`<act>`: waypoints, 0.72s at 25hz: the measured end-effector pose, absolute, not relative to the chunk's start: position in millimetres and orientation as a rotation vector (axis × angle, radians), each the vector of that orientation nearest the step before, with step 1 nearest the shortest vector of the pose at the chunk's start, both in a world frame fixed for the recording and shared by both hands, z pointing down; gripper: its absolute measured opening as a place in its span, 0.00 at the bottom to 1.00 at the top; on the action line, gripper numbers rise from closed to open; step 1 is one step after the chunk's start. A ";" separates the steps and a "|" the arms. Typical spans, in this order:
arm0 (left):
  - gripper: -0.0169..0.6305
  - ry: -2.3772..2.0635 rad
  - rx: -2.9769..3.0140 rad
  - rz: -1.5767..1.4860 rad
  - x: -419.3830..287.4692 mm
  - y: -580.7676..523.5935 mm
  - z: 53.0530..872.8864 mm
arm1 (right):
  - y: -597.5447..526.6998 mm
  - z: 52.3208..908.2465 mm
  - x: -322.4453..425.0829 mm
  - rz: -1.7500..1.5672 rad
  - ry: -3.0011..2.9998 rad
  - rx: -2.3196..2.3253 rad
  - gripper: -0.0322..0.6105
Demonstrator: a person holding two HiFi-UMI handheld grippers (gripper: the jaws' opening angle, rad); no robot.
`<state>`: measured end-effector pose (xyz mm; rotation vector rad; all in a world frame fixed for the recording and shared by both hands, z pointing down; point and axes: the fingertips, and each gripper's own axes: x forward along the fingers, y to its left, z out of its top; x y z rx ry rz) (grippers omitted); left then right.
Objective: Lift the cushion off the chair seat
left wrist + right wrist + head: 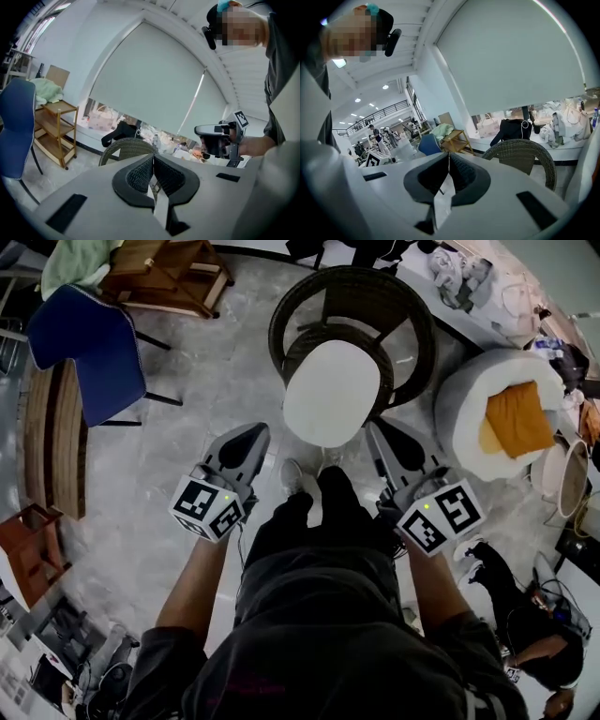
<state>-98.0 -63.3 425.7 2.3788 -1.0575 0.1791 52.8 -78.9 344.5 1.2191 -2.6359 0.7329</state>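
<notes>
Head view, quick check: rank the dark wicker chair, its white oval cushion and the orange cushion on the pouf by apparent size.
1. dark wicker chair
2. white oval cushion
3. orange square cushion
All look similarly far away, so this holds.

Grey left gripper [258,433], right gripper [378,431]; black clothing [319,615].

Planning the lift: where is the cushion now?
Head view, top centre: the white cushion lies on the wicker chair seat, left of the round pouffe.
</notes>
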 end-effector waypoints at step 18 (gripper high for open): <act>0.18 -1.065 2.175 0.267 -96.9 -118.4 628.4 | -130.3 499.7 51.3 0.924 -2.550 1.021 0.07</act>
